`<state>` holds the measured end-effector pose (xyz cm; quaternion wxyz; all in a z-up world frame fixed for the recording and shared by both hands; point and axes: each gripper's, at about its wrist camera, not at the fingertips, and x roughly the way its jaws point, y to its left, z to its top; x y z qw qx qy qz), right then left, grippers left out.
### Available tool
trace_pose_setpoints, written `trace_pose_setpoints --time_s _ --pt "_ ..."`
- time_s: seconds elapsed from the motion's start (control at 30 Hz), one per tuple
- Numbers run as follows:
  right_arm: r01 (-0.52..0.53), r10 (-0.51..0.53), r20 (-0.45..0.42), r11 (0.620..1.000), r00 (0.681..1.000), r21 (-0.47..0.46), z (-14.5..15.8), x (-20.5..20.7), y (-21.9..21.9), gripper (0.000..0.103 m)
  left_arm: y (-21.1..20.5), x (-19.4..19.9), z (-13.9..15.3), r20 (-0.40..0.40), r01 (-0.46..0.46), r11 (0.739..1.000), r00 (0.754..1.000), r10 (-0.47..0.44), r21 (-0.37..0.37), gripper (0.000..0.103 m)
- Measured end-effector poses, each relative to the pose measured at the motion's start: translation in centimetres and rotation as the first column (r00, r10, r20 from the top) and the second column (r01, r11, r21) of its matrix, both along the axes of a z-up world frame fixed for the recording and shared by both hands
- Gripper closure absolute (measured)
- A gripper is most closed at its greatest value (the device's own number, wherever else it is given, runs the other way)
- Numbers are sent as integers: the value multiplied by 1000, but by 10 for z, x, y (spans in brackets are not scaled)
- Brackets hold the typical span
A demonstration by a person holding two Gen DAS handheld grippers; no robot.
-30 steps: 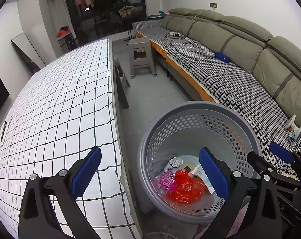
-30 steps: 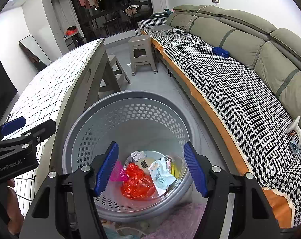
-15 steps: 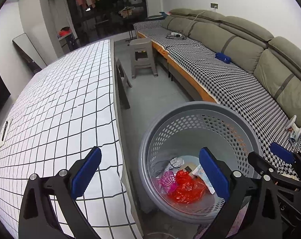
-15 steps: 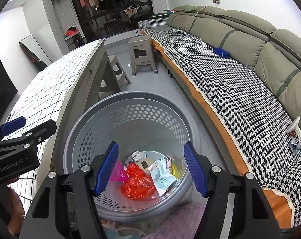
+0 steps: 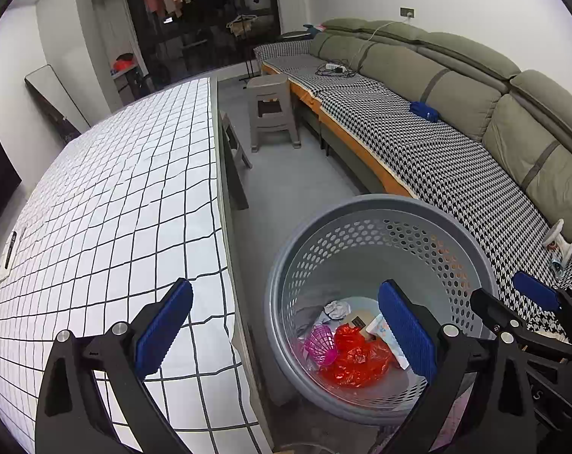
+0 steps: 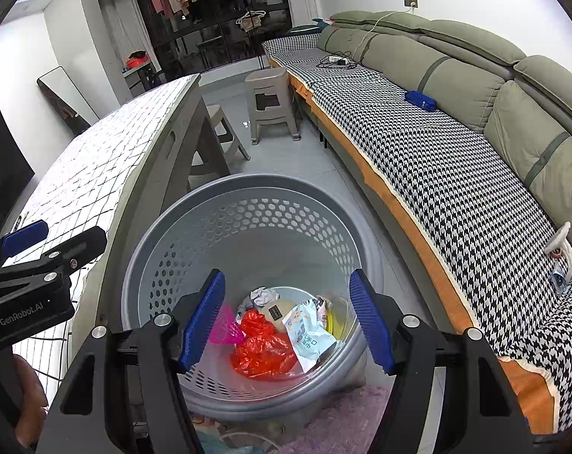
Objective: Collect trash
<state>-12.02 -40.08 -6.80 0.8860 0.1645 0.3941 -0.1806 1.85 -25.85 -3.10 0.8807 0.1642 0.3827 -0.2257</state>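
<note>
Trash: your red plastic bag [image 6: 265, 346], pink net piece [image 6: 225, 328], white snack packet [image 6: 309, 328] and crumpled paper [image 6: 263, 295] lie on the basket bottom.
Basket: the grey perforated basket [image 6: 248, 189] stands on the floor between the table edge on the left and the sofa on the right.
Right gripper [image 6: 286, 317]: your jaws stand apart above the basket mouth, nothing between them.
Left gripper [image 5: 286, 327]: jaws wide apart and empty, over the table edge and the basket rim.
Table [image 5: 108, 204]: the checked cloth reaches the near right edge.
Sofa [image 6: 456, 159]: its orange edge runs just beside the basket.
Open room: a floor lane [image 5: 286, 174] leads far to a grey stool [image 5: 272, 113].
</note>
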Motion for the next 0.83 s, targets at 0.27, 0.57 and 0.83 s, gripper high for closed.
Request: trace_pose_setpoints --time_s 0.27,0.57,0.83 --pt "1 -1 1 1000 1000 1 0 0 0 37 -1 -1 0 -3 -2 1000 1000 2 0 6" --pt "1 -1 1 1000 1000 1 -1 0 0 37 2 1 -1 -5 -4 1000 1000 4 -5 6" --pt "1 -1 1 1000 1000 1 -1 0 1 37 4 1 -1 -7 -5 1000 1000 5 -6 6"
